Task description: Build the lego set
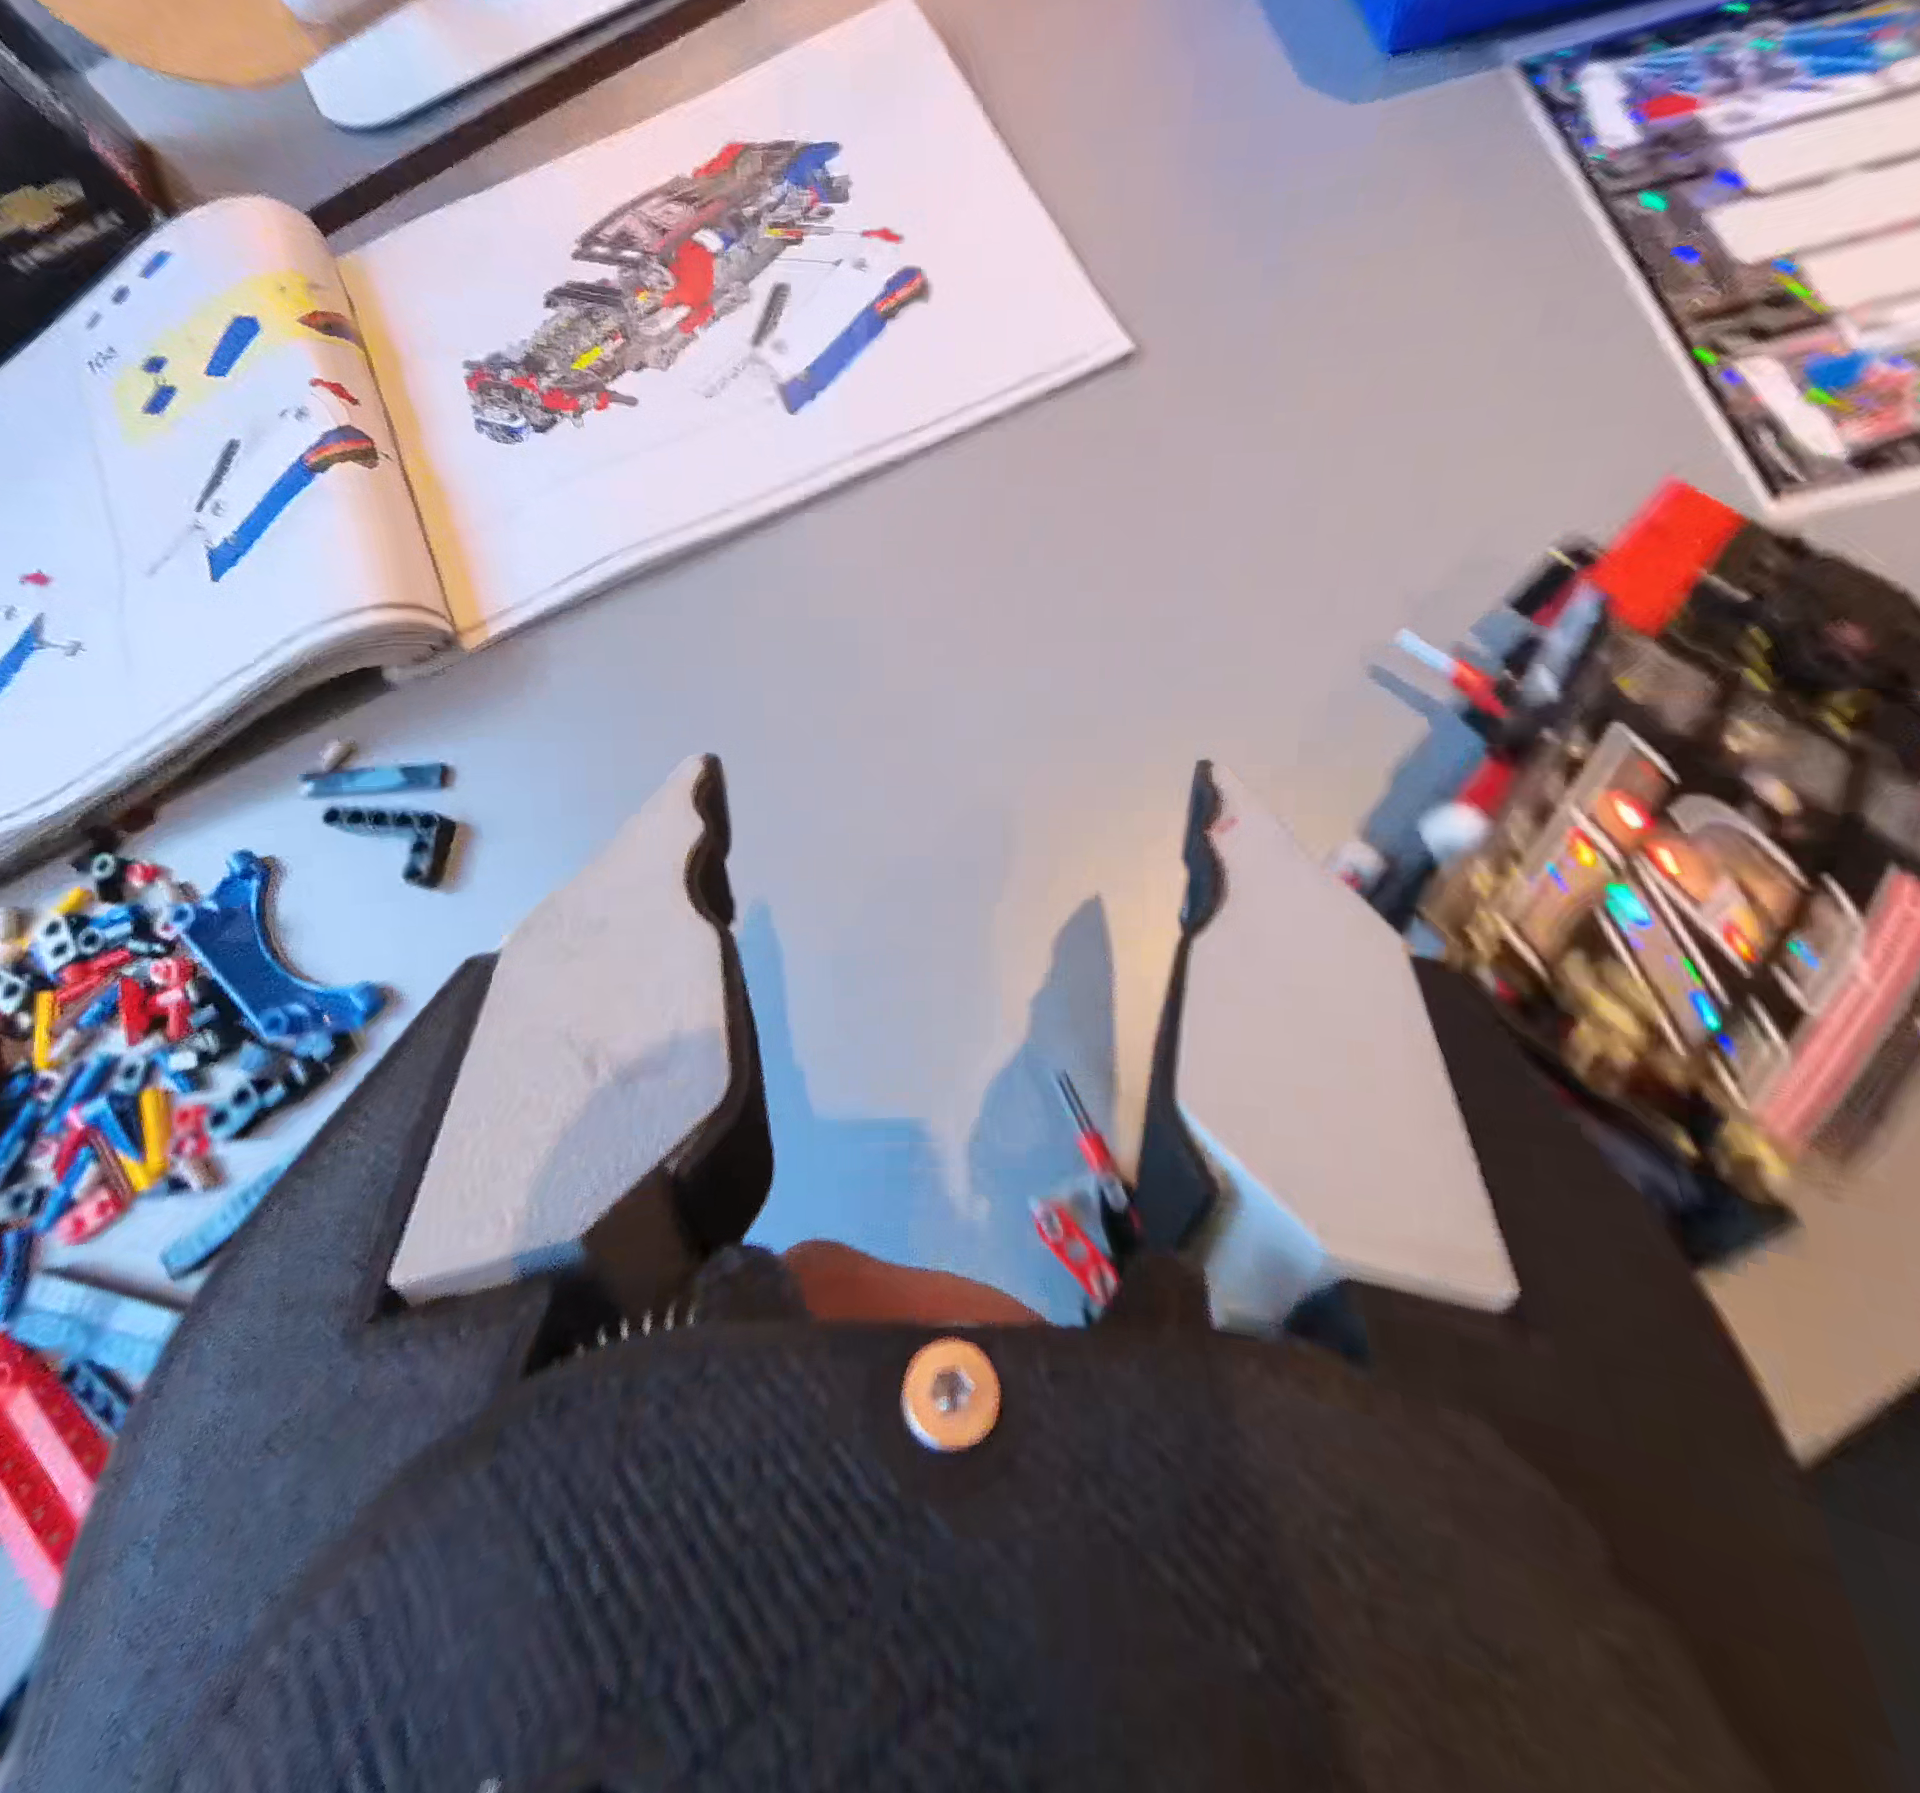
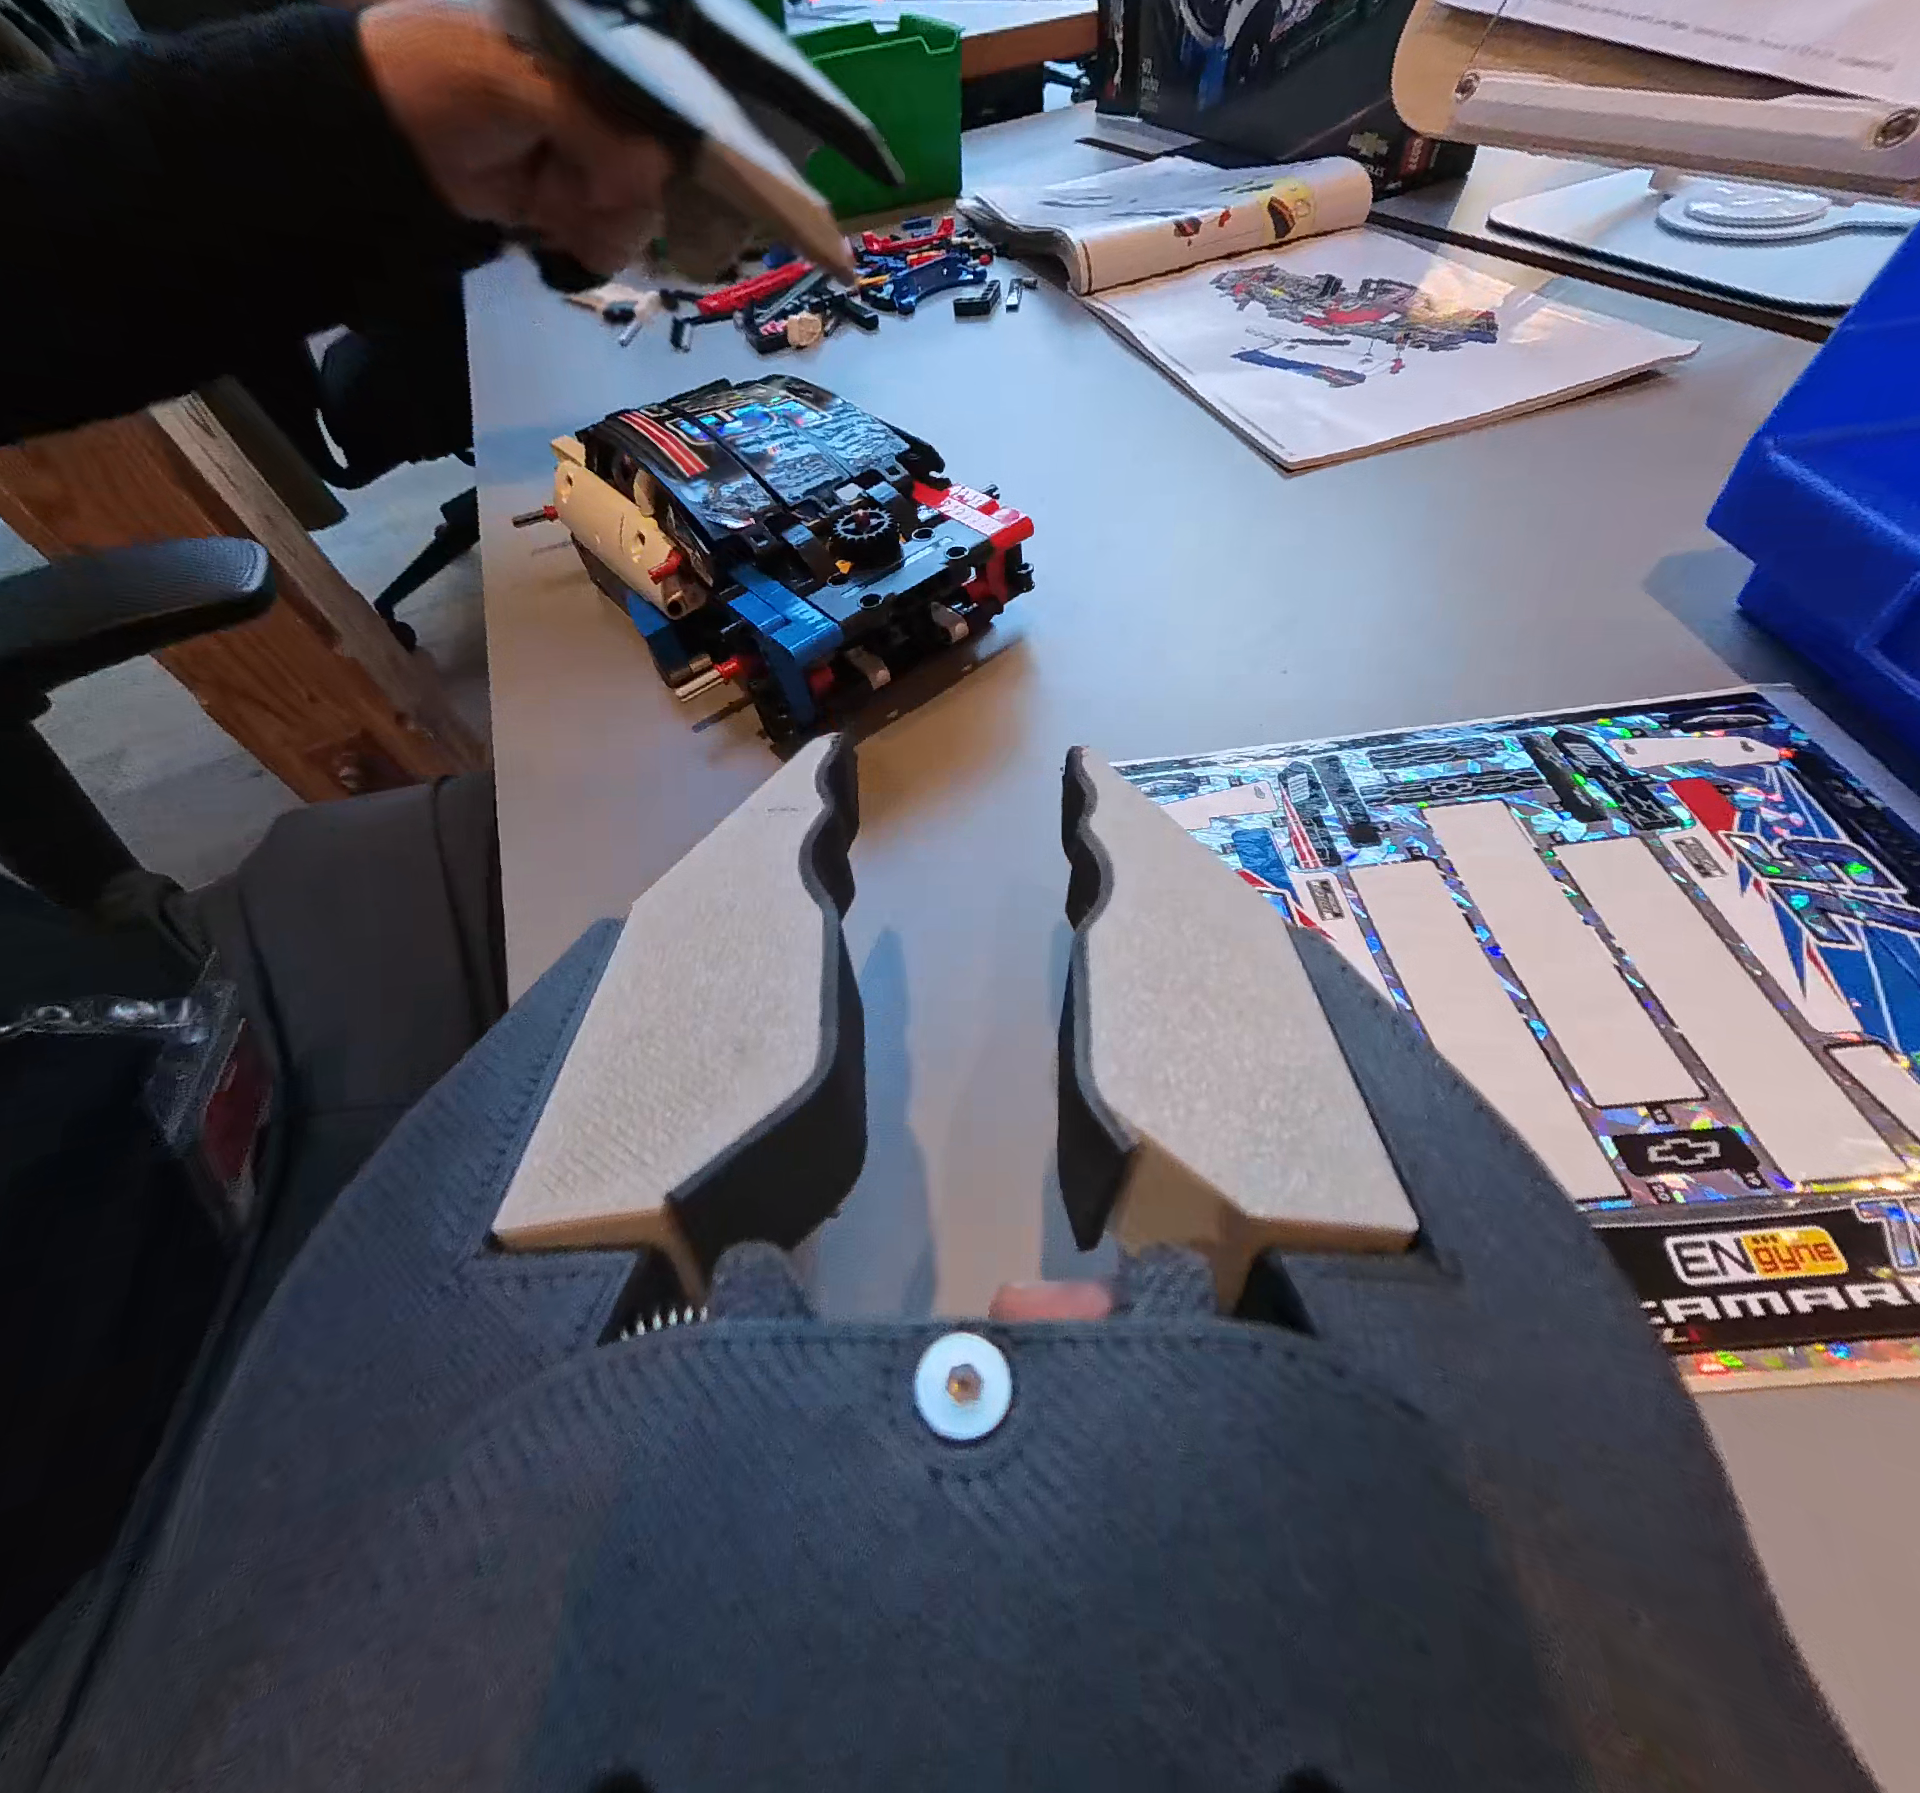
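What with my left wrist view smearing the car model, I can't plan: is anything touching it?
Observer: No. The car model stands alone on the table. The right tongs hover just short of it, open and empty.
Operator: Where do my left tongs sit relative to the loose pieces?
Observer: The left tongs are raised and angled down, tips above the loose pieces.
Operator: Anything beyond that pile?
Observer: A green bin stands just beyond it.
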### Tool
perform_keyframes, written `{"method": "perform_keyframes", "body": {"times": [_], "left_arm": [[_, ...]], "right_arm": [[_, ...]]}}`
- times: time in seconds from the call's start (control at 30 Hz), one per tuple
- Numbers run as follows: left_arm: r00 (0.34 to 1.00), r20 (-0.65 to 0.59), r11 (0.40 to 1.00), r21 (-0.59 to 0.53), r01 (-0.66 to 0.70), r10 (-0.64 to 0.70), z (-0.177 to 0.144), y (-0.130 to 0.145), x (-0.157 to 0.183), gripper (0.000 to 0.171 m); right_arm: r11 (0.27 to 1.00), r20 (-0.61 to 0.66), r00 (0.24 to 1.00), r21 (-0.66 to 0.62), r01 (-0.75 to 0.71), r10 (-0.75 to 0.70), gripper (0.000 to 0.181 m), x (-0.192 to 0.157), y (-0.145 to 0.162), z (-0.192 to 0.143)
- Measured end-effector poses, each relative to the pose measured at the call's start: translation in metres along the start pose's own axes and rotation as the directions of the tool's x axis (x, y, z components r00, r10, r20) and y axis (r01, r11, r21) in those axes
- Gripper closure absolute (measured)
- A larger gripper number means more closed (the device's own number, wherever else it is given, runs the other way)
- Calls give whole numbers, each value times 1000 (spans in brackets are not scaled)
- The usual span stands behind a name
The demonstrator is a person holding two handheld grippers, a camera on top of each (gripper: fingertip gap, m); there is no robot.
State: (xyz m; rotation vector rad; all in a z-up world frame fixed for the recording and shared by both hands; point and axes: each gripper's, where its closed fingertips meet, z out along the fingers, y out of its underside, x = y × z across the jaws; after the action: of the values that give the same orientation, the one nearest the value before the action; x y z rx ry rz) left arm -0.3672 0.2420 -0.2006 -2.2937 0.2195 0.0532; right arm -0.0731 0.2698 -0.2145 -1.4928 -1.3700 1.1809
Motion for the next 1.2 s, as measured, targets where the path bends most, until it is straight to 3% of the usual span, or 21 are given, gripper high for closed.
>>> {"method": "perform_keyframes", "body": {"times": [0.1,0.27,0.37,0.43,0.47,0.6,0.87,0.93,1.1,1.17,1.2], "left_arm": [[999,13,997,-60,42,-41,38,-31,-23,80],[998,-28,975,-215,50,-57,121,-57,-39,70],[999,-27,953,-303,32,-42,164,-62,-47,67],[998,-47,913,-408,21,-43,183,-51,-49,64],[997,-61,889,-457,14,-47,189,-43,-50,61],[995,-90,913,-407,6,-47,194,-46,-52,62],[993,-118,902,-432,-28,-26,191,-44,-53,65],[993,-117,905,-426,-22,-31,190,-45,-58,75],[994,-79,921,-386,42,-78,189,-48,-83,132],[994,-46,929,-363,78,-102,190,-47,-95,167],[994,-37,934,-347,85,-104,191,-47,-98,171]], "right_arm": [[1000,1,1000,10,-1,1,145,0,-1,-1],[999,13,999,33,-37,36,146,2,-4,-3],[997,15,998,55,-59,58,147,5,-7,-6],[995,17,997,66,-71,70,147,6,-8,-7],[995,16,997,72,-75,74,147,6,-8,-8],[993,18,997,84,-77,76,148,6,-10,-9],[993,26,997,86,-78,76,149,5,-10,-9],[994,22,997,83,-74,72,149,5,-10,-9],[994,19,997,79,-75,74,150,5,-9,-8],[994,18,997,79,-80,78,150,6,-9,-8],[994,18,997,79,-81,80,150,6,-9,-8]]}}
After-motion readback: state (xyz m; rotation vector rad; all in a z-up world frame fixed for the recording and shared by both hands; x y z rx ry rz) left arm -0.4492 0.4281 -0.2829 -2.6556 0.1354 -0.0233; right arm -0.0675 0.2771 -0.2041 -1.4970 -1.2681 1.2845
